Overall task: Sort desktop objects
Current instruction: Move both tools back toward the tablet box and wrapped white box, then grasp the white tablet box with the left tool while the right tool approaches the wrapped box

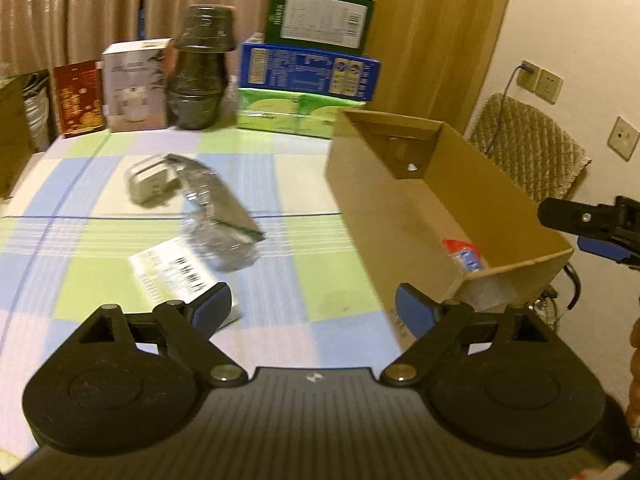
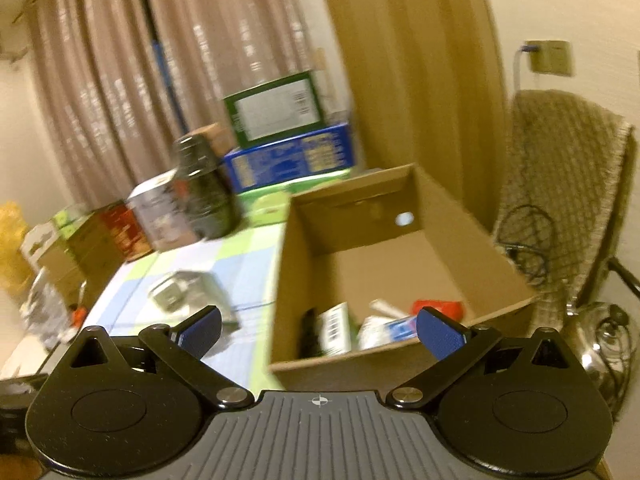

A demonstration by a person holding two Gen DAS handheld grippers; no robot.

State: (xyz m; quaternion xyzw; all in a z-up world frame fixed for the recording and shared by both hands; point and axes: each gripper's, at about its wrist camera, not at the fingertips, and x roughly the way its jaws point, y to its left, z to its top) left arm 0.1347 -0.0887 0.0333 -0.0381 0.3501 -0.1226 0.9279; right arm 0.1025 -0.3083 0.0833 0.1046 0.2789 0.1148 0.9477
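Both the left gripper point(image 1: 314, 306) and right gripper point(image 2: 318, 330) hang released and empty beside the cardboard box point(image 1: 404, 216), so next is probably reaching left for the blurred clear package point(image 1: 216, 216) on the tablecloth point(image 1: 100, 248).

Checked table point(image 1: 100, 240) bears cardboard box point(image 1: 360, 184), clear wrapper point(image 1: 218, 220), boxes

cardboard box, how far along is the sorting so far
Done: the cardboard box already holds several small items. In hand: nothing; the left tool and right tool are both open and empty. Left on the table: a clear plastic pack, a small carton and a barcode label.
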